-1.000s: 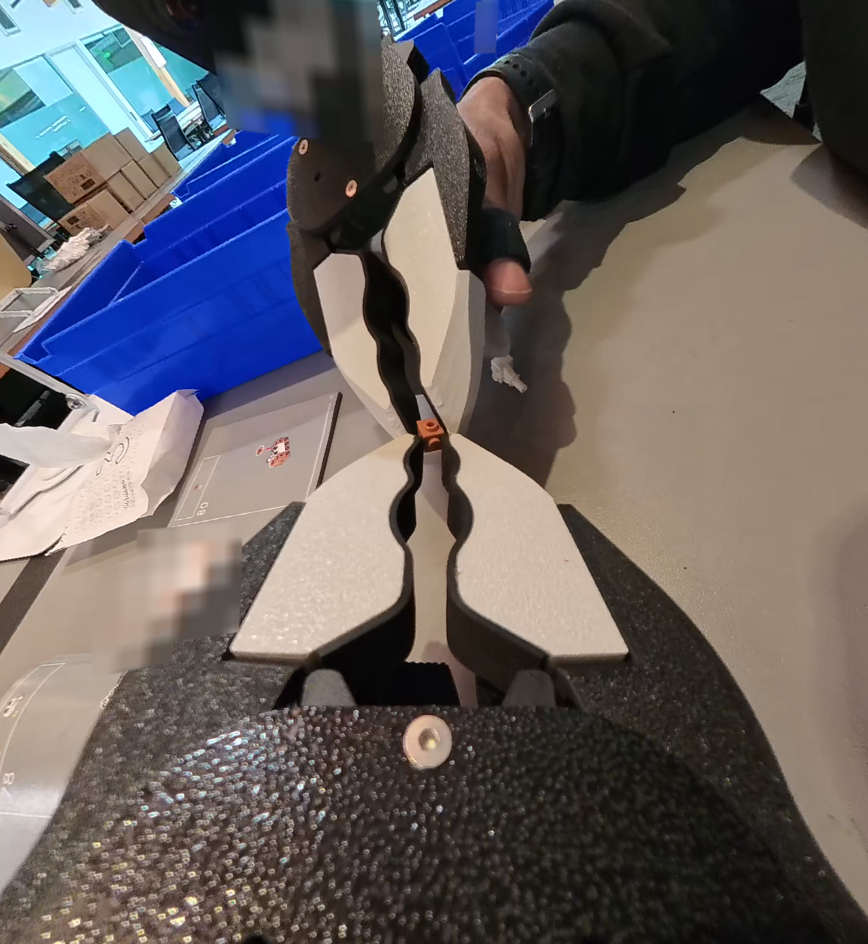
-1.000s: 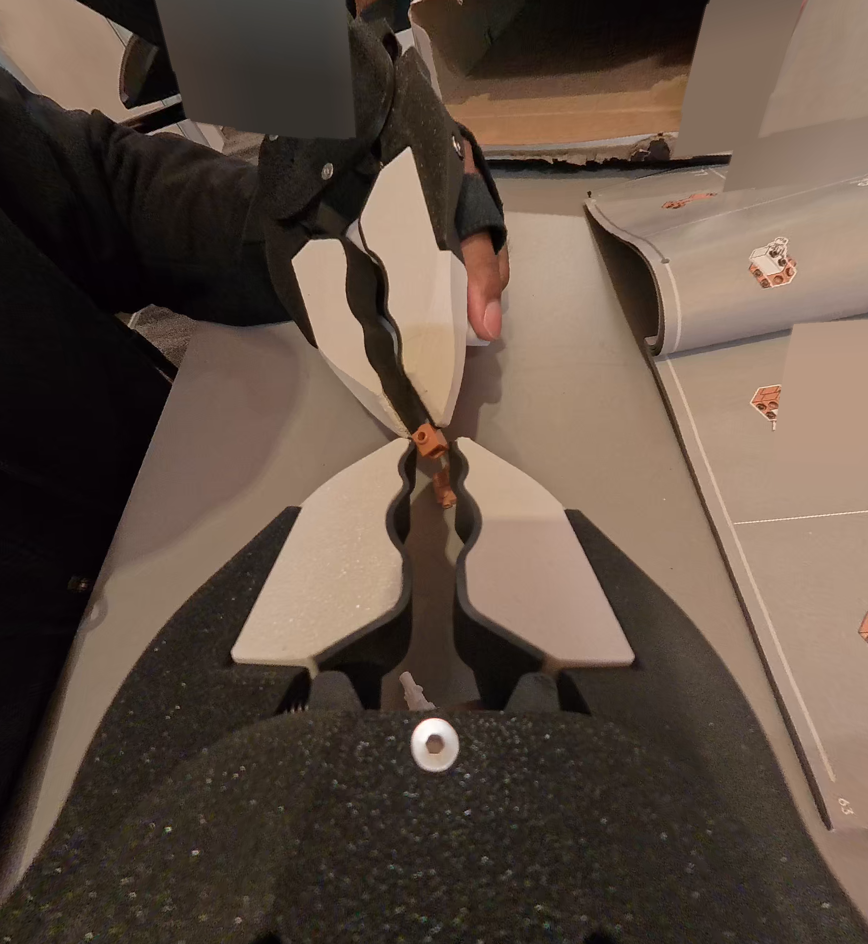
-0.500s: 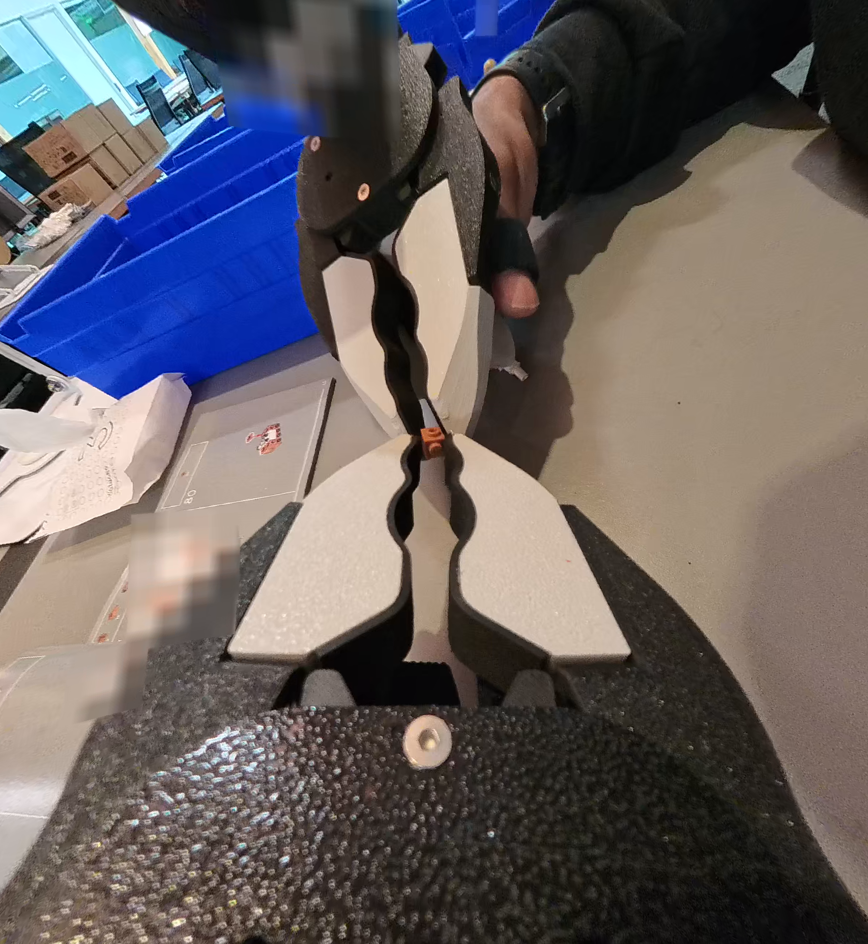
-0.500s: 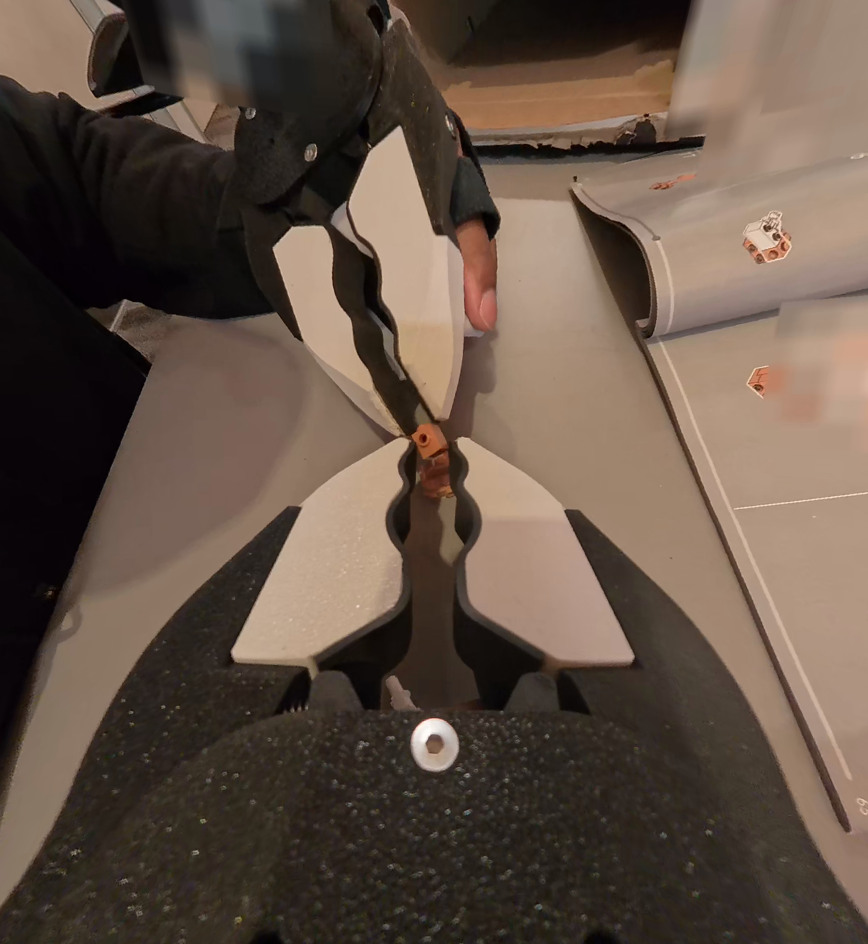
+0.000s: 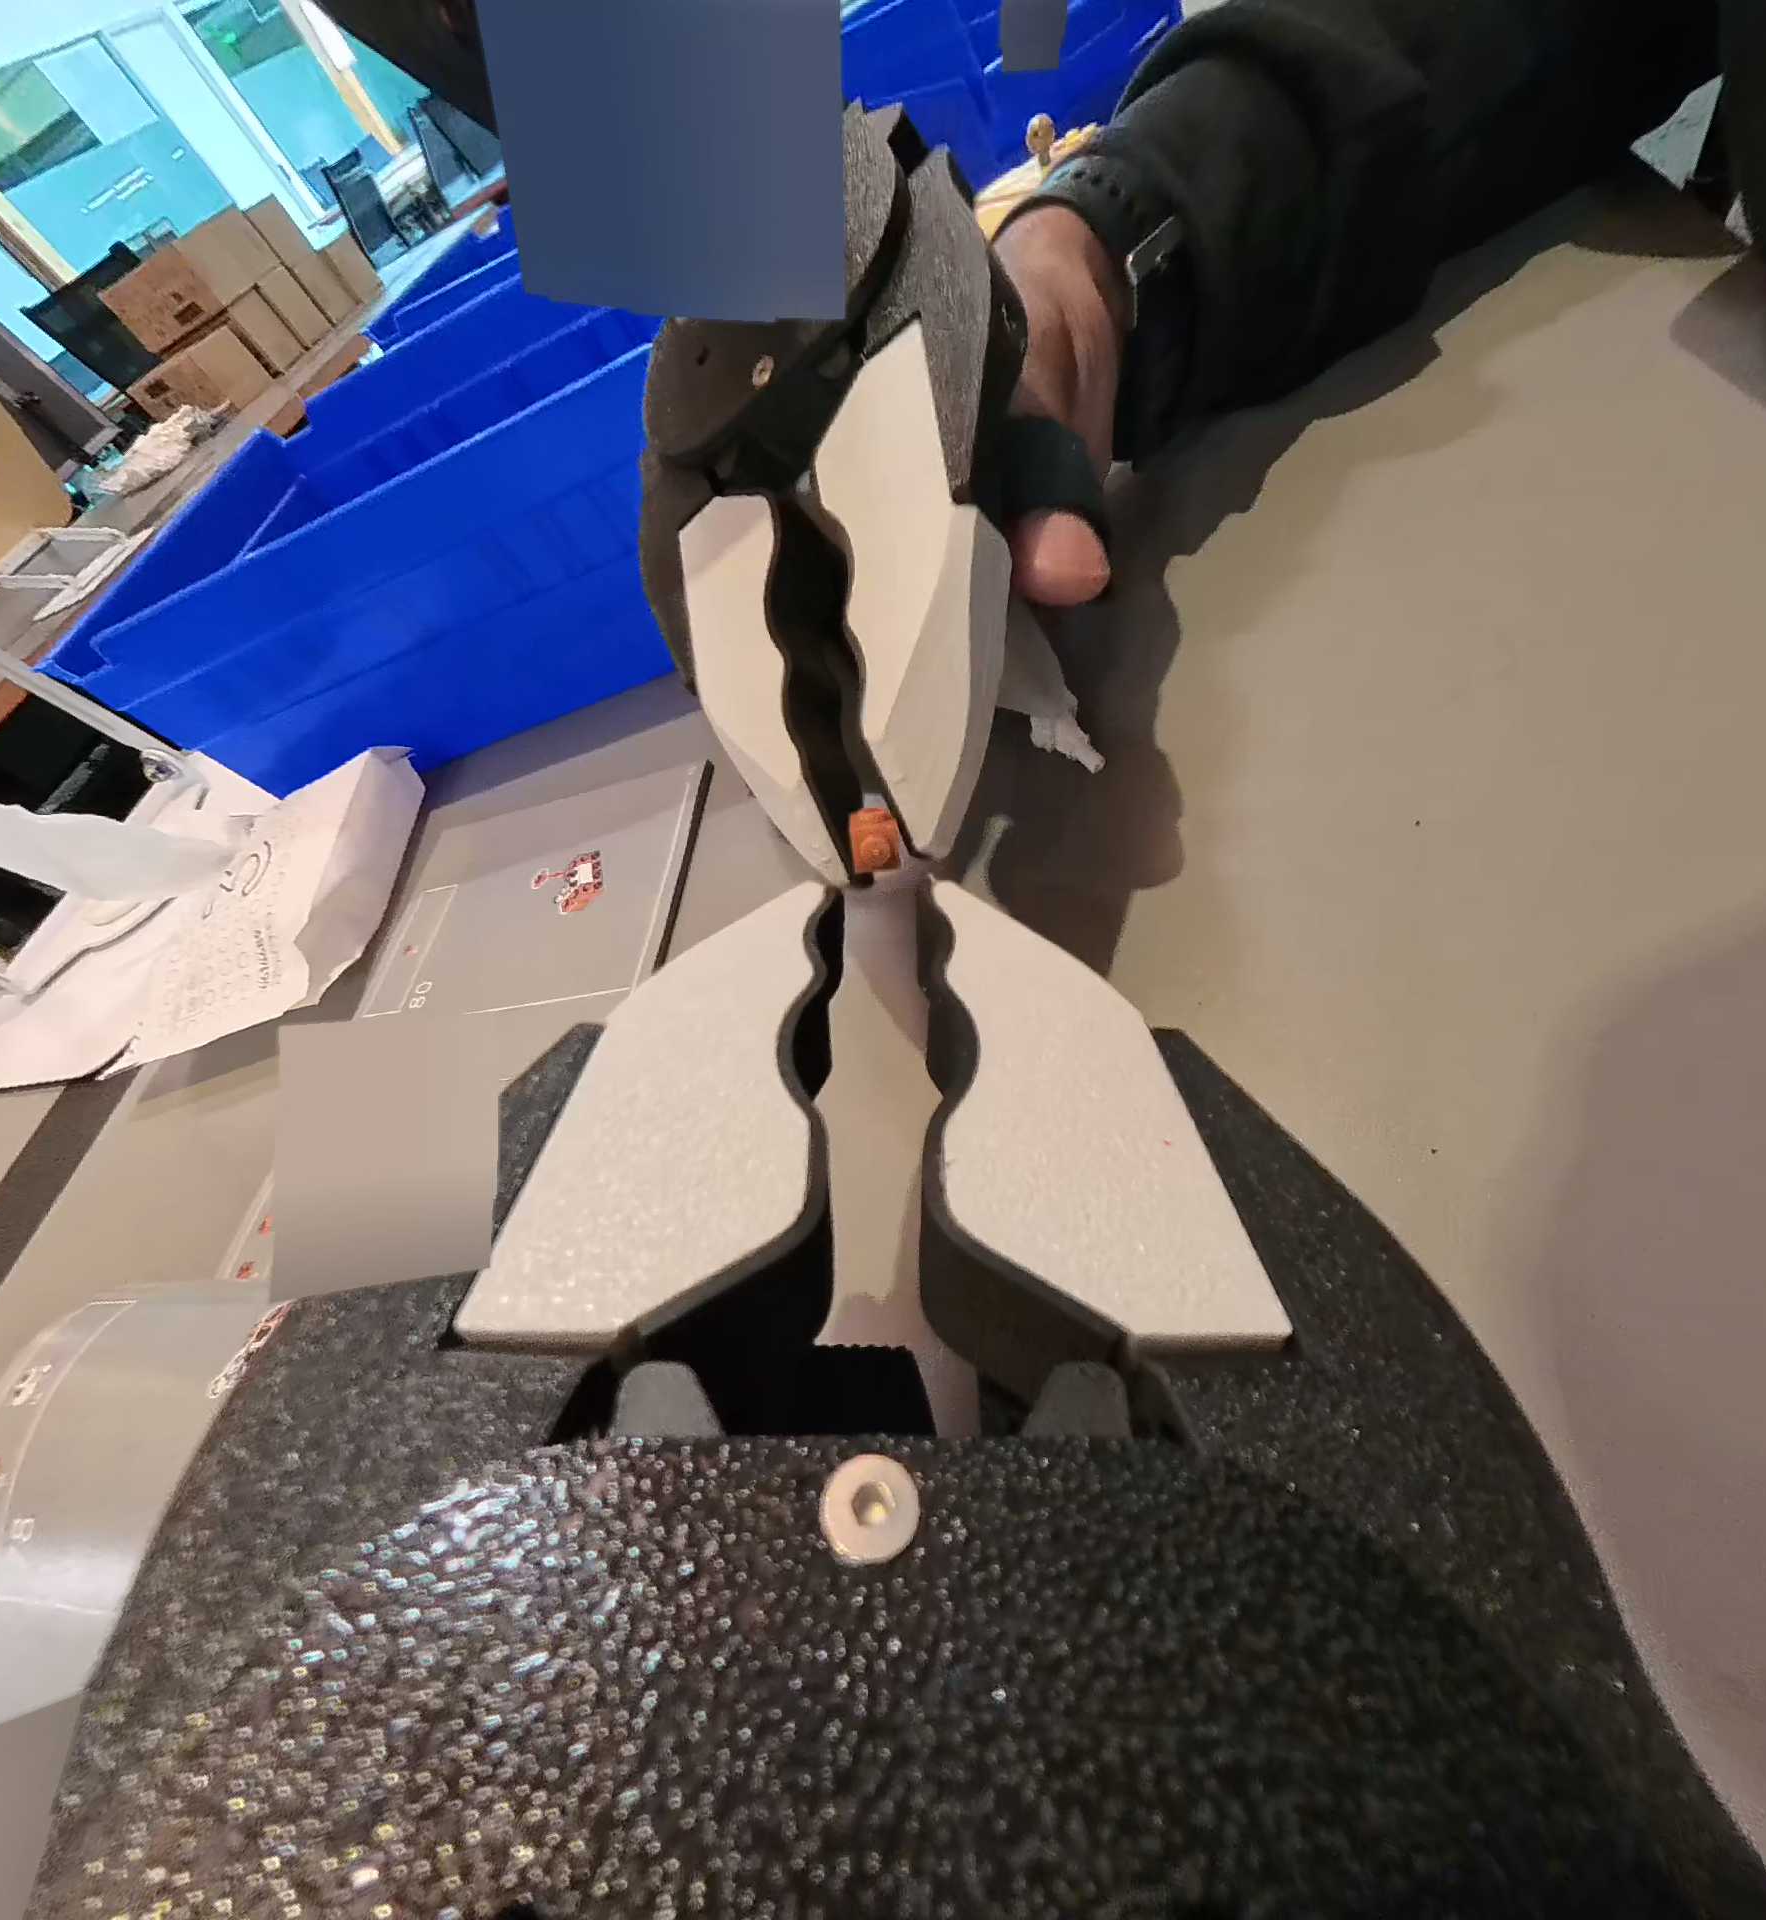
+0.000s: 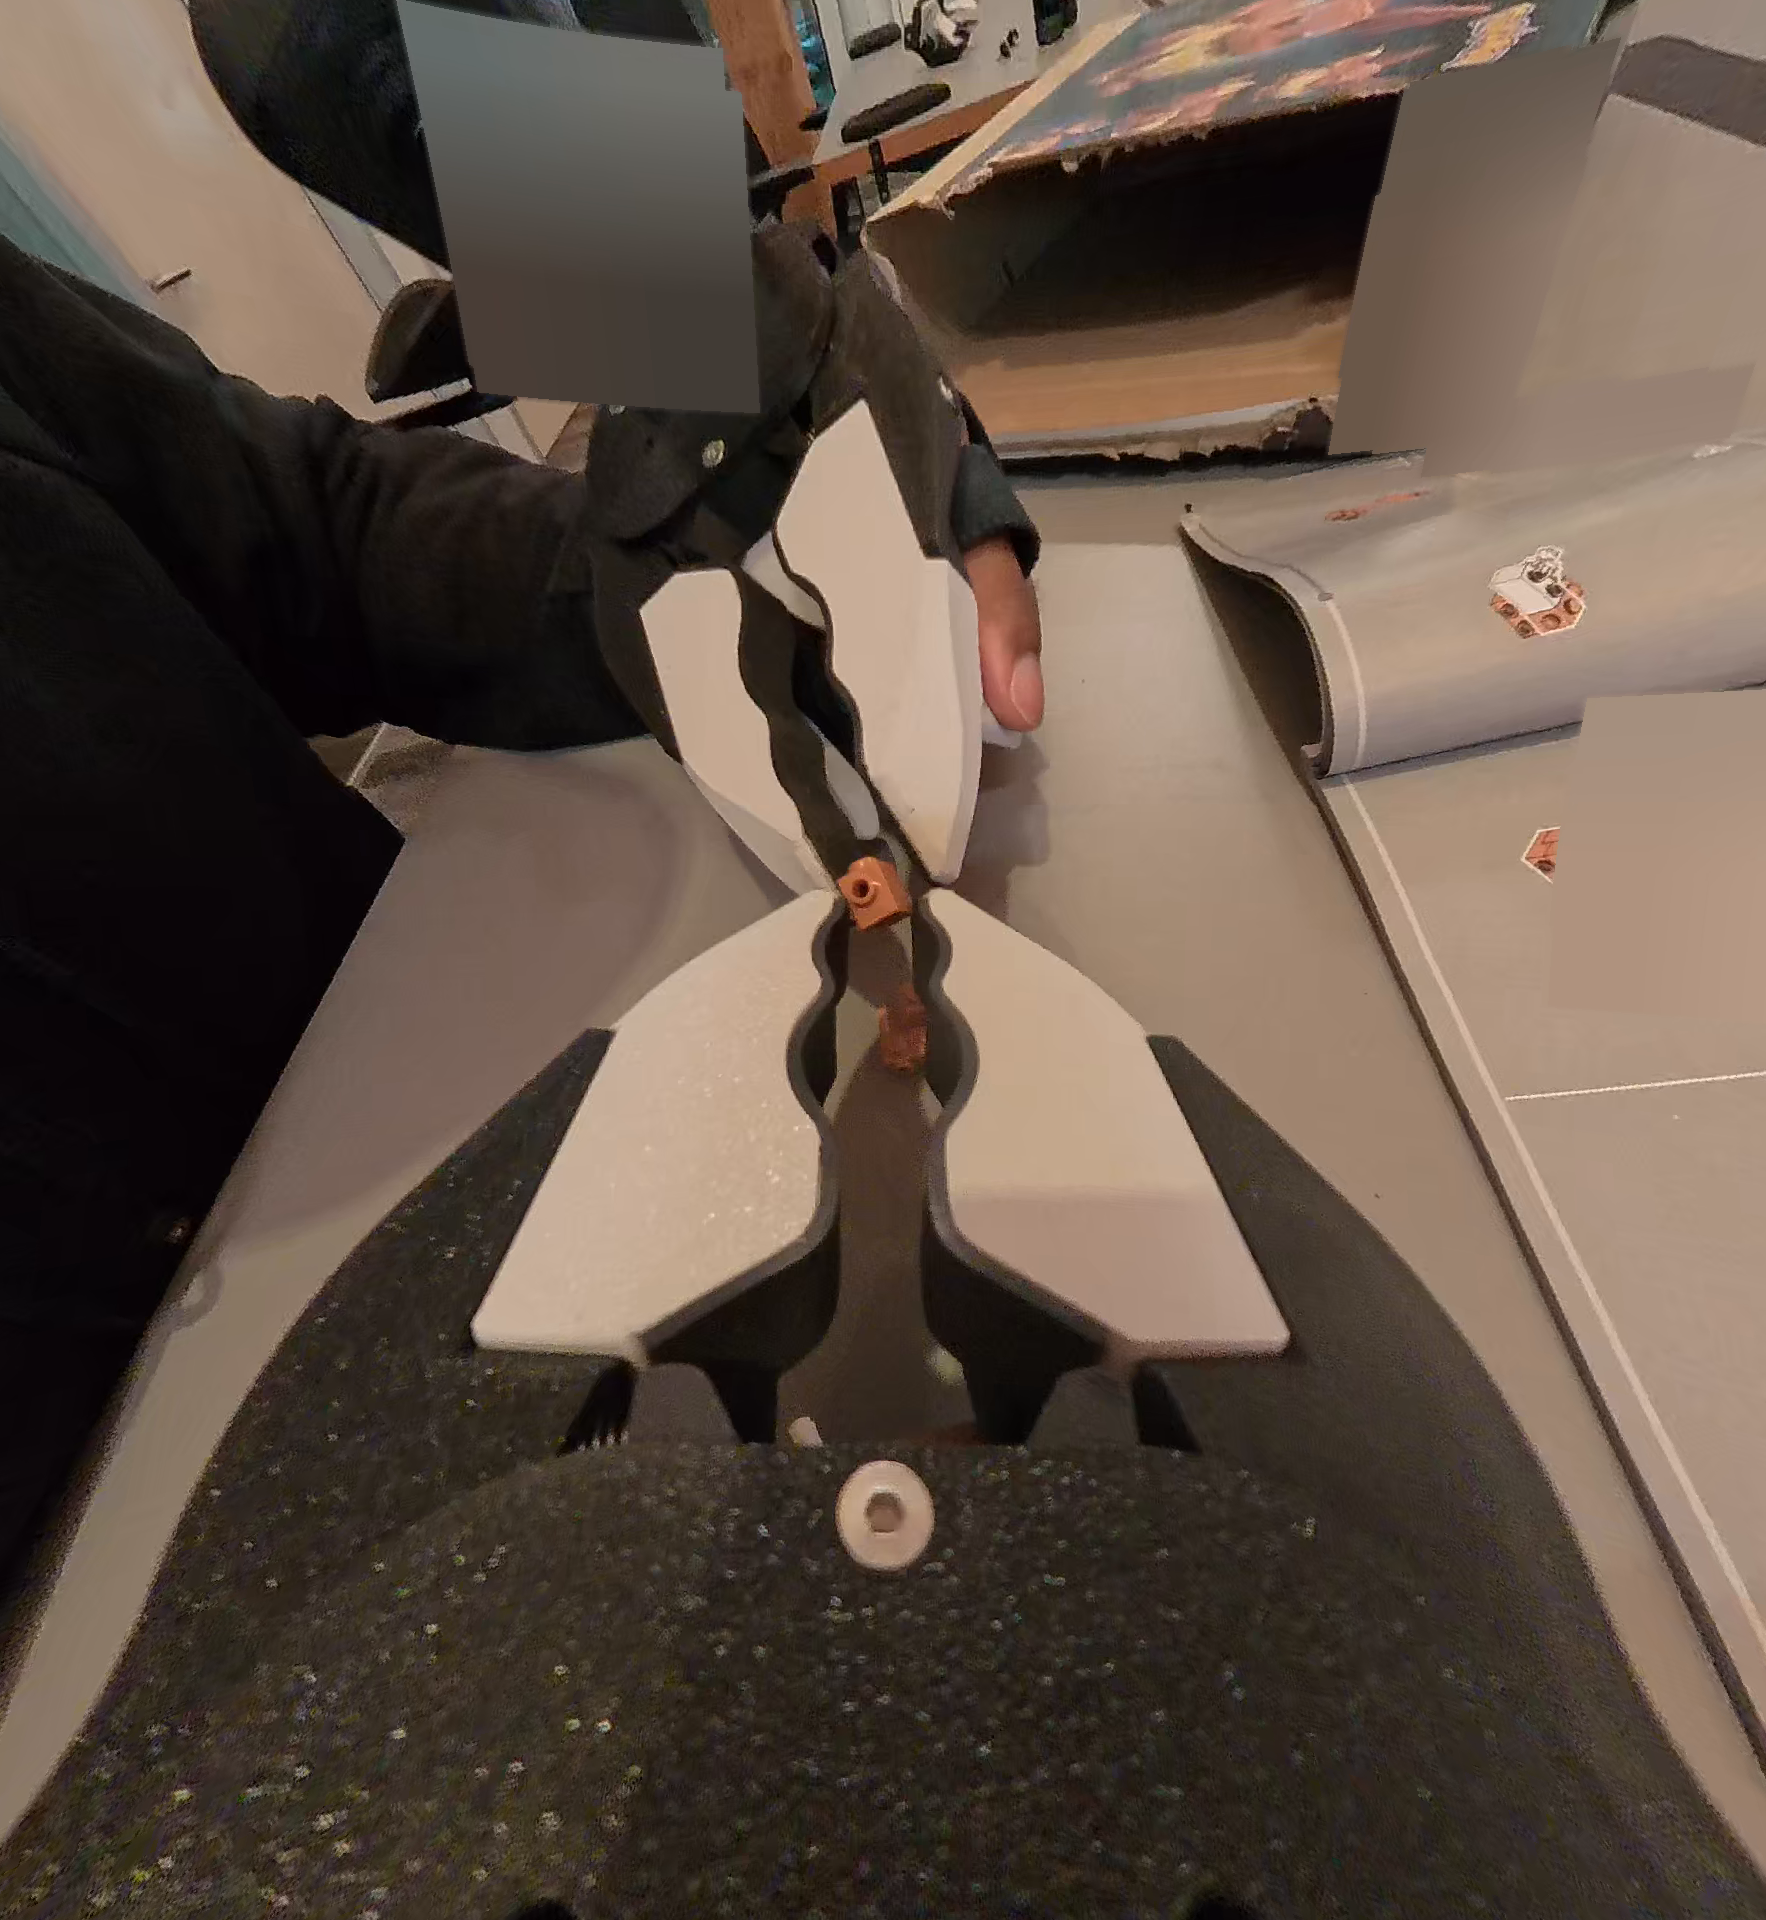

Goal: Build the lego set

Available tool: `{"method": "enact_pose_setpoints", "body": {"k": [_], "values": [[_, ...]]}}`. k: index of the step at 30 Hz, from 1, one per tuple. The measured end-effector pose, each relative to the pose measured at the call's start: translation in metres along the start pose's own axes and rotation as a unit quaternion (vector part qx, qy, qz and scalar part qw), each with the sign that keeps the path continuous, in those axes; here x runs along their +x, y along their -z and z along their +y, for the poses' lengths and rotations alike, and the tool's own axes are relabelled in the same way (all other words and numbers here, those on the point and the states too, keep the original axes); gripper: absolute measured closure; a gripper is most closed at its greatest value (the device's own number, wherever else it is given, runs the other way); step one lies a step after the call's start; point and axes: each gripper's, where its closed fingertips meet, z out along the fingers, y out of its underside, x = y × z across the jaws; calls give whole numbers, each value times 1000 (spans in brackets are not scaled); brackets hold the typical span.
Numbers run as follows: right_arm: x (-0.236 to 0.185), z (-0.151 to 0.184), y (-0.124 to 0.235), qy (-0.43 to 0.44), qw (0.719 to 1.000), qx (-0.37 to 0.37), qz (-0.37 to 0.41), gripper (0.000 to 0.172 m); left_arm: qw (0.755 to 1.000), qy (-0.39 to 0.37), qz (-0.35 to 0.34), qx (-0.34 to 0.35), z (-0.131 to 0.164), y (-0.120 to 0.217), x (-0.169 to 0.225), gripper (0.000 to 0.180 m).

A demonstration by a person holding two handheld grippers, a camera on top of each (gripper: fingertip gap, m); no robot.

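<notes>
1. A grey table (image 5: pixel 1481 935) carries an open instruction booklet (image 6: pixel 1637 935); blue bins (image 5: pixel 391 540) stand behind.
2. The right gripper (image 6: pixel 879 902) is closed narrowly on a small orange brick (image 6: pixel 871 896), both tips pressing on it, which keeps it clear of the table.
3. The left gripper (image 5: pixel 885 888) meets it tip to tip, slightly parted, holding nothing; the brick sits just beyond its fingertips.
4. A brown piece (image 6: pixel 902 1031) shows below the right gripper's fingers.
</notes>
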Motion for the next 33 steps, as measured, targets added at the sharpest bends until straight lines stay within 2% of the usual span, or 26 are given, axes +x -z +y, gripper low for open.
{"method": "enact_pose_setpoints", "body": {"k": [23, 28, 33], "values": [[-7, 2, -2, 32, 999, -3, -8, 160, 998, -60, -14, 13, -9, 3, 5, 173], [-5, 2, -1, 27, 1000, -4, -6, 149, 998, -65, -16, 15, -9, 3, 5, 173], [-6, 1, -1, 37, 999, -3, -3, 148, 998, -66, -19, 8, -7, 3, 4, 173]]}}
